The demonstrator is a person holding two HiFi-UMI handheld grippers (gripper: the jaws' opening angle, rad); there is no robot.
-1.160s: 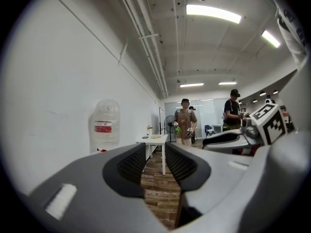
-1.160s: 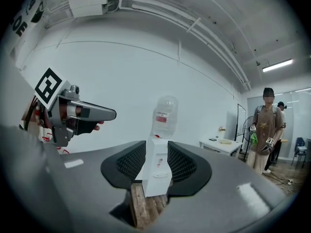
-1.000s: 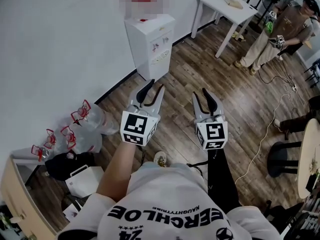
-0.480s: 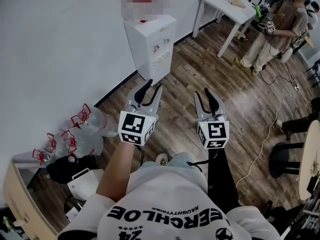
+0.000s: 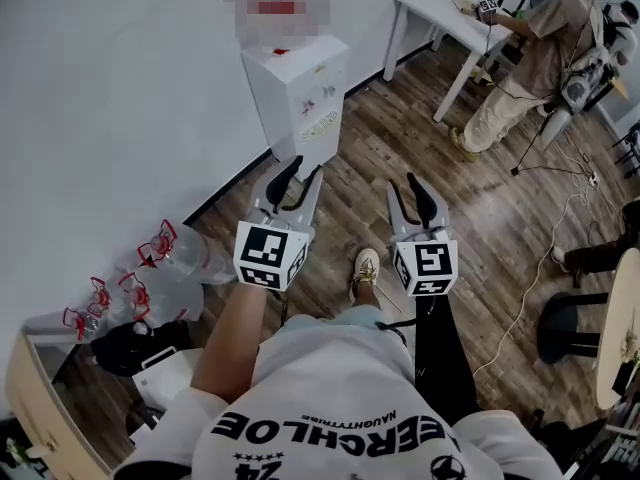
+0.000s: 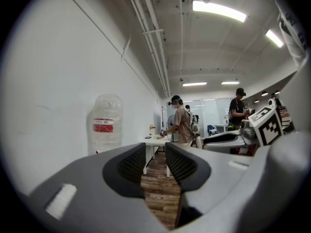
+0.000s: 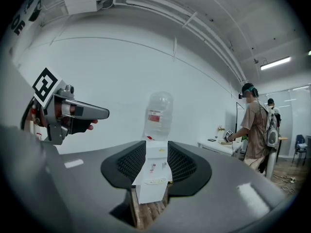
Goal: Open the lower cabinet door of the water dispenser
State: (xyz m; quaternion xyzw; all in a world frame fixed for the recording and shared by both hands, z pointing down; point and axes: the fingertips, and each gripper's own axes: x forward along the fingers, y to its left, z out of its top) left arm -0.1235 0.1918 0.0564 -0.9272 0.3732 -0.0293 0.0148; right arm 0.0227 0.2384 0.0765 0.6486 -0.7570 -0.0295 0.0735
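The white water dispenser (image 5: pixel 298 93) stands against the wall, with a clear bottle (image 7: pixel 158 115) on top. Its lower cabinet door (image 5: pixel 318 133) is closed. Both grippers are held level, side by side, some way short of it. My left gripper (image 5: pixel 297 173) points past the dispenser's right side; its jaws are open and empty, and only floor shows between them in the left gripper view. My right gripper (image 5: pixel 412 190) is open and empty too. In the right gripper view the dispenser front (image 7: pixel 151 176) shows in the gap between the jaws, well beyond the tips.
Several empty water bottles (image 5: pixel 165 258) and a black bag (image 5: pixel 130 338) lie on the floor at left by the wall. A white table (image 5: pixel 450 18) stands back right with a person (image 5: pixel 520 58) at it. A white cable (image 5: pixel 530 278) runs past a stool (image 5: pixel 565 328).
Both grippers have moved forward towards the dispenser, jaws unchanged. The wearer's shoe has stepped forward between them. The other person has walked over to the white table.
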